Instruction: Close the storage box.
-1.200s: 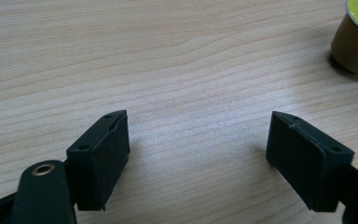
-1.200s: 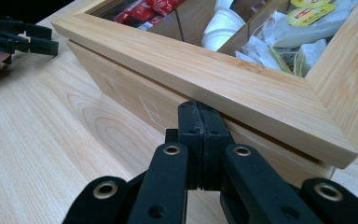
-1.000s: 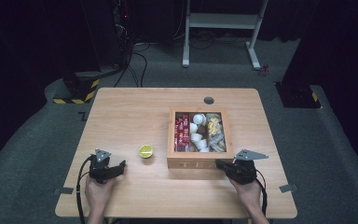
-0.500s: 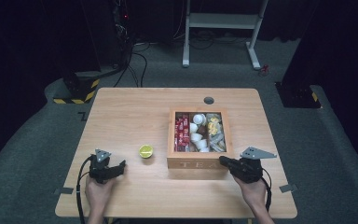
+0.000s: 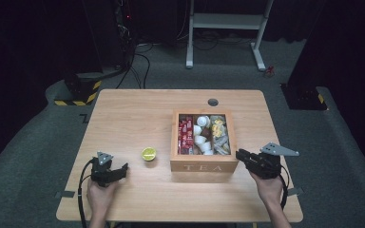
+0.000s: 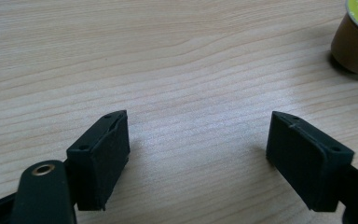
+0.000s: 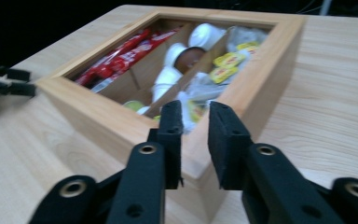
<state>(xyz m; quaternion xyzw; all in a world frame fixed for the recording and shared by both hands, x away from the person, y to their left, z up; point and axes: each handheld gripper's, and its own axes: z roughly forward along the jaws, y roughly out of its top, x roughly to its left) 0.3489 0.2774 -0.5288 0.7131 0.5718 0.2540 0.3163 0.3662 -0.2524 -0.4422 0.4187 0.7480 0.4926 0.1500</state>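
Near the desk's front edge, the right claw [image 5: 240, 155], jaws just opening and holding nothing, points at the tea box's [image 5: 202, 166] front right corner. The left claw [image 5: 121, 170], jaws wide apart, rests toward the front left corner. The green-lidded capsule [image 5: 148, 154] lies between.

- My left gripper [image 5: 119, 170] sits low at the near left, held in my left hand [image 5: 99, 194], forearm coming in from the bottom edge.
- Its jaws stand wide apart (nothing between them), pads angled outward in the left gripper view [image 6: 198, 158].
- My right gripper [image 5: 241, 156] is at the near right, pointing left, gripped by my right hand [image 5: 268, 186].
- Its jaws have just been opening; a narrow gap shows between the pads in the right gripper view [image 7: 196, 140], with nothing gripped.
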